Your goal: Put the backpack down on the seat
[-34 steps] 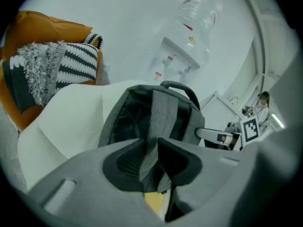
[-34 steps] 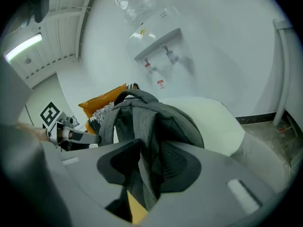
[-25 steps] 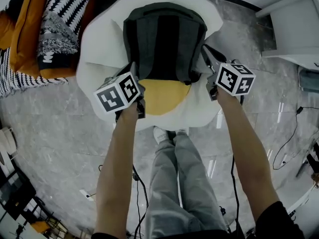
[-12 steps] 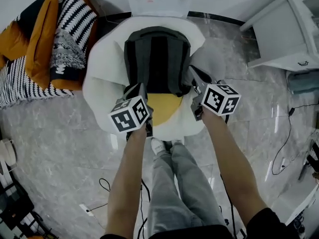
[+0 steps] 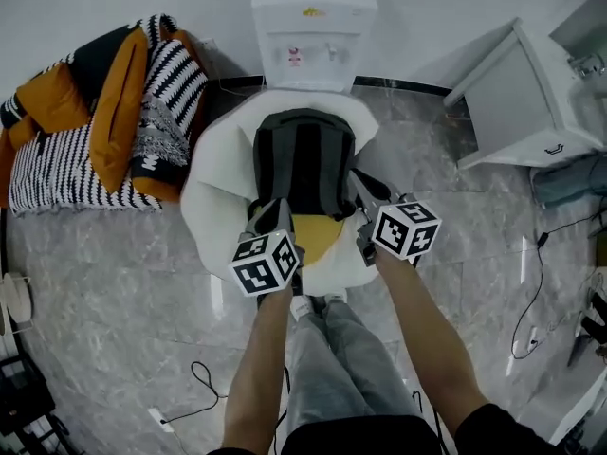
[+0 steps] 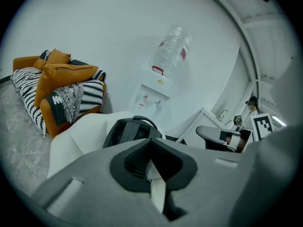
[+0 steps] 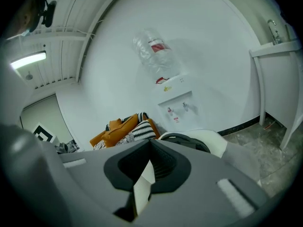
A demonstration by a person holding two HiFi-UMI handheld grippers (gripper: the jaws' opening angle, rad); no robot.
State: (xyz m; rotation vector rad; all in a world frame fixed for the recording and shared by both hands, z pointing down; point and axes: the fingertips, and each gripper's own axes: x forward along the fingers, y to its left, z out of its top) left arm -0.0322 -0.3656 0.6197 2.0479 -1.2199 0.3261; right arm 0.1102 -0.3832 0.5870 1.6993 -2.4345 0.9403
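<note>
The dark grey backpack (image 5: 303, 157) stands upright on the white armchair (image 5: 213, 192), its back against the backrest, with a yellow seat cushion (image 5: 315, 235) showing in front of it. My left gripper (image 5: 277, 214) is shut and empty, just in front of the backpack's lower left corner. My right gripper (image 5: 364, 193) is also shut and empty, by the pack's lower right side. In the left gripper view the backpack (image 6: 129, 130) sits beyond the closed jaws. The right gripper view shows only the top of the backpack (image 7: 183, 139) above its closed jaws.
A water dispenser (image 5: 313, 22) stands against the wall behind the chair. Orange and striped cushions (image 5: 95, 145) lie to the left, a white cabinet (image 5: 522, 98) to the right. Cables (image 5: 204, 391) trail on the marble floor. The person's legs (image 5: 327, 368) stand at the chair's front.
Both grippers have drawn back from the backpack toward the person. The head camera has pulled away, so the chair looks smaller. The backpack stays on the seat.
</note>
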